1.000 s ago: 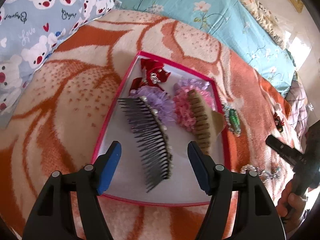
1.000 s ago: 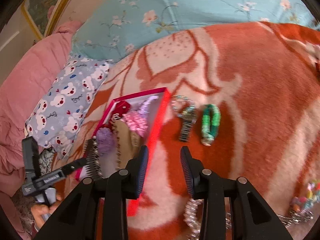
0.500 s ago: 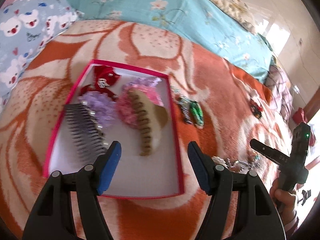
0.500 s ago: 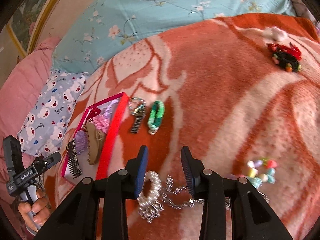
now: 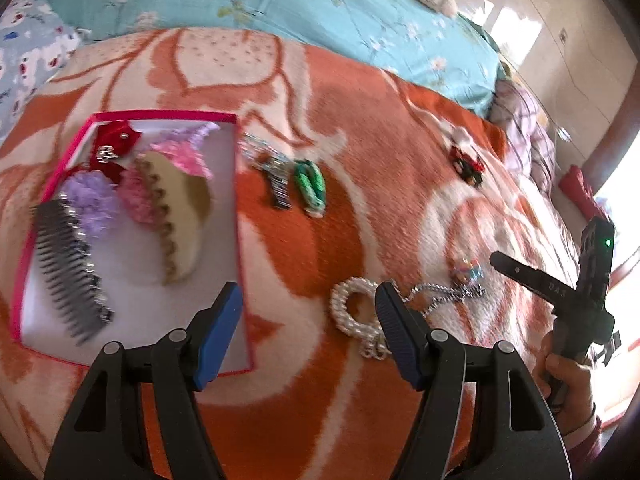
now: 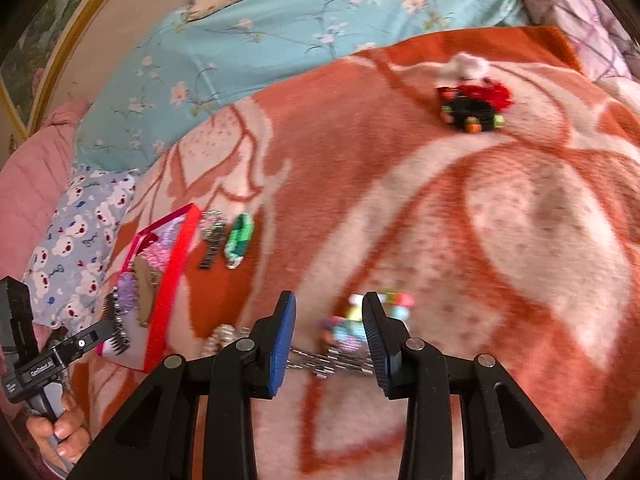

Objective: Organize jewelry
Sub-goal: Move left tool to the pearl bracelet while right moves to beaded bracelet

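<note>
Both grippers have swung right, away from the box (image 5: 240,216). The left gripper (image 5: 308,332) and right gripper (image 6: 328,336), jaws apart and empty, now hover over the pearl bracelet (image 5: 352,316) and chain (image 6: 316,360) on the blanket (image 6: 520,240), likely next.

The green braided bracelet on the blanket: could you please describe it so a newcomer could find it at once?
Start at the pink-rimmed box on the orange and cream blanket. Just outside its right wall lie two small pieces side by side. The green braided bracelet is the farther one, beyond the silvery hair clip, and the only green item.
</note>
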Demonstrator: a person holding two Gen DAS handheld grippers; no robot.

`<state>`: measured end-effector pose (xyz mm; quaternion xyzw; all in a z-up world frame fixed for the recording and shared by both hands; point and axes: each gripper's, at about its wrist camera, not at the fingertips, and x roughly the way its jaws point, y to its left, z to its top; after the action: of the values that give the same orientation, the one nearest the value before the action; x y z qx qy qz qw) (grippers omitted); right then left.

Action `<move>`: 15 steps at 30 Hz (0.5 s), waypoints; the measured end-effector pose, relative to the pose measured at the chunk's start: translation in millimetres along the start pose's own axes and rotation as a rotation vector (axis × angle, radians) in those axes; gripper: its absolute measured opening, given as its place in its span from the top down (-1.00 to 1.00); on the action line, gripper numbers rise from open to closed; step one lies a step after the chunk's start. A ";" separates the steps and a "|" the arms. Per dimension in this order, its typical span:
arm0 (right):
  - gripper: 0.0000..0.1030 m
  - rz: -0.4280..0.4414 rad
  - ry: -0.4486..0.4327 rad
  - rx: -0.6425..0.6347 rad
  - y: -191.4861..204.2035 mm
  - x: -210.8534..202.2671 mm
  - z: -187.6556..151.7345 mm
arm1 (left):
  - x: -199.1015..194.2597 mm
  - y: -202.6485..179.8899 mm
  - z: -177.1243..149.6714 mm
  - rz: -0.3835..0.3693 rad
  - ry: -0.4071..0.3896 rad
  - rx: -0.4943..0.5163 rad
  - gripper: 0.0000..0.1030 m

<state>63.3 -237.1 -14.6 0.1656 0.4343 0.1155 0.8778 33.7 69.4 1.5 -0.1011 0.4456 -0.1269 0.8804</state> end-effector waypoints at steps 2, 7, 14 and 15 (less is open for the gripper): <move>0.28 -0.023 -0.002 0.012 -9.8 -3.4 -1.7 | 8.3 -9.5 -2.2 -0.009 0.020 0.019 -0.33; 0.28 -0.077 0.001 0.030 -27.5 -6.4 -2.2 | 29.1 -23.5 -9.0 -0.018 0.068 0.042 -0.33; 0.11 -0.068 0.054 0.000 -21.5 8.8 -4.0 | 49.8 -28.0 -16.4 -0.022 0.119 0.038 -0.33; 0.05 -0.068 0.060 -0.005 -20.0 11.4 -4.9 | 51.7 -28.2 -16.6 -0.021 0.123 0.038 -0.33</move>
<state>67.4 -250.6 -33.5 0.1453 0.4654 0.0916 0.8683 46.0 25.4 -39.2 -0.0810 0.4952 -0.1507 0.8518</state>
